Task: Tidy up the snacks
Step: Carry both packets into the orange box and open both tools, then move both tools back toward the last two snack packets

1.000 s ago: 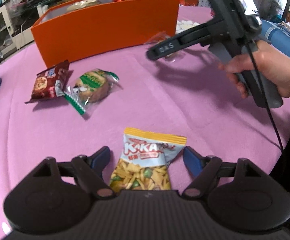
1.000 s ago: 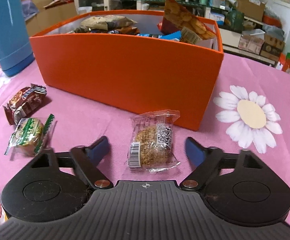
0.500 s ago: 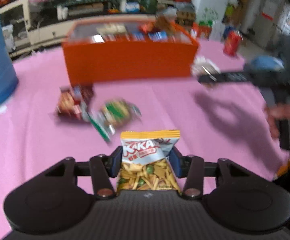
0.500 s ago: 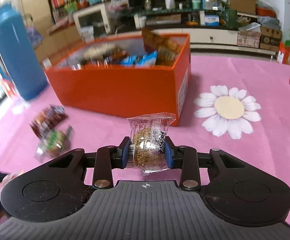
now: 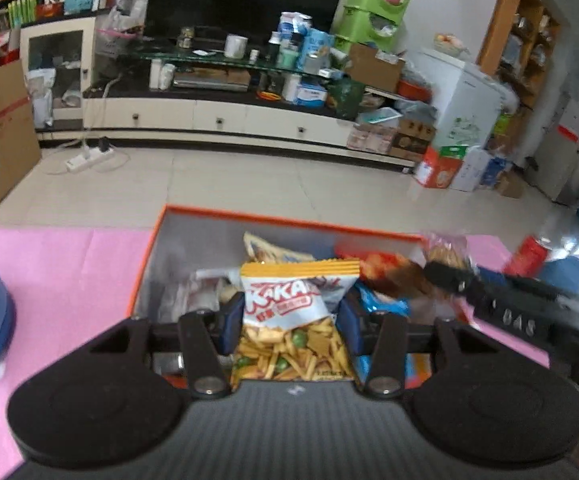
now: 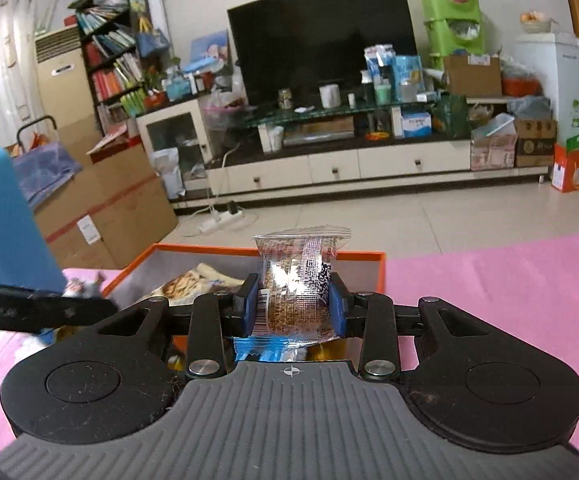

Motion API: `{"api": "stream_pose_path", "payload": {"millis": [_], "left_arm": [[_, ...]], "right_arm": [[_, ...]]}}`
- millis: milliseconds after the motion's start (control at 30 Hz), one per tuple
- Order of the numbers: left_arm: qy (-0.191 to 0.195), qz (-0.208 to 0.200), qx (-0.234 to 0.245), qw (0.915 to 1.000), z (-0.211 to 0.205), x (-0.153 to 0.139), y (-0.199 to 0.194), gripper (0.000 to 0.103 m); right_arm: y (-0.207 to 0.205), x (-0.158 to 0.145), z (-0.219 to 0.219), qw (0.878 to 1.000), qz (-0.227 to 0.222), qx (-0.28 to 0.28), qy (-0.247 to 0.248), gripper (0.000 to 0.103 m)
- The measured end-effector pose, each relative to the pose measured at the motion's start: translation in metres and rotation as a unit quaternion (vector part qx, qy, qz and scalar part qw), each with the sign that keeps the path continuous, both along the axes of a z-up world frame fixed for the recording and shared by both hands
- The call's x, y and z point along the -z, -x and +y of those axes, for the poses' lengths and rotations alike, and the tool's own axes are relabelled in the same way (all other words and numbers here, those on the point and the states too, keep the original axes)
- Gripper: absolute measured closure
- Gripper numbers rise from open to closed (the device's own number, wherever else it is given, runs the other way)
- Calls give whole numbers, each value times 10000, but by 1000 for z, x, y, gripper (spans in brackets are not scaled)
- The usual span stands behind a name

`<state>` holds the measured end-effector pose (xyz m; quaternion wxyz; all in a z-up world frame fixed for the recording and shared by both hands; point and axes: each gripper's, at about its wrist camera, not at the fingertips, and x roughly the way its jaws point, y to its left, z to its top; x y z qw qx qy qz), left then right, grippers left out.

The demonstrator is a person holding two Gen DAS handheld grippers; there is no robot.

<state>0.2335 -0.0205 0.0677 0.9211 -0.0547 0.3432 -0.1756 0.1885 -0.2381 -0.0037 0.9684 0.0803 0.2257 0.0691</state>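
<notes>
My left gripper (image 5: 291, 322) is shut on a Kaka snack bag (image 5: 295, 312), white with a yellow top and a clear window of sticks and peas. It hangs over the open orange box (image 5: 249, 214), which holds several snack packs. In the right wrist view my right gripper (image 6: 294, 306) is shut on a clear-wrapped brown cookie pack (image 6: 295, 284), held above the orange box (image 6: 361, 256) near its right end. The right gripper's black finger (image 5: 501, 300) reaches in from the right in the left wrist view; the left gripper's finger (image 6: 29, 308) crosses the left edge of the right wrist view.
The box stands on a table with a pink cloth (image 5: 61, 264). A blue thermos (image 6: 5, 216) stands at the left of the box. A red can (image 5: 529, 254) is at the far right. Beyond the table are a tiled floor and a TV cabinet.
Both grippers closed on their packs on the cloth, lifted them and carried them forward over the orange box. The two snacks left on the table are out of view now.
</notes>
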Motion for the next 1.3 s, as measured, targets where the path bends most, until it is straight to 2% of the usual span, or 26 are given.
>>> {"api": "stream_pose_path", "payload": {"millis": [133,233,367,400,433,533,600,667,700,767,833,900,933,1000,1100,1167,1300], "left_arm": [[-246,51,-287,9993,-15,17,-42,56],[-312,59,-411,9986,-20,28,-58,55],[-326,-62,-469,9983,-17,32,-57,52],[-341,-83,-489,9982,-17,33,-55,49],[-352,-91,-500,9981,-17,34,-56,41],[-397,-149,-524,9977,-12,34,-49,38],[-468,-195,-561,9971,-8,30,-46,36],[-491,-339,-623,9963,-1,21,-37,35],[-463,-414,-635,9960,2,15,-32,35],[-407,-599,-671,9951,10,4,-17,31],[-366,-751,-761,9936,22,-7,1,20],[-330,-810,-848,9926,35,-10,22,7],[-318,-831,-914,9918,43,-9,35,8],[-312,-688,-925,9928,58,-1,58,8],[-150,-190,-937,9953,84,26,89,8],[49,215,-888,9958,97,51,107,8],[258,700,-613,9953,95,86,134,9]], "right_arm": [[-32,10,8,9999,14,22,102,89],[-47,16,10,10000,11,24,91,89],[-56,26,16,9995,70,9,323,88],[-58,30,16,9995,132,-7,270,87],[-60,33,17,9995,192,-42,243,86],[-61,43,22,9988,297,-89,378,83],[-61,42,25,9982,376,-144,440,77],[-58,38,23,9988,408,-138,236,64],[-55,34,21,9992,357,-121,145,59],[-44,20,20,9998,109,-29,139,56],[-32,4,21,9998,-134,-9,125,41],[-16,-10,25,9994,-345,-40,34,38],[-8,-16,29,9991,-415,-120,-7,37],[8,-24,36,9985,-486,-240,-82,35],[34,-22,47,9978,-390,-489,-225,33],[57,-7,53,9974,-190,-643,-278,28],[89,34,52,9974,424,-549,-190,28]]}}
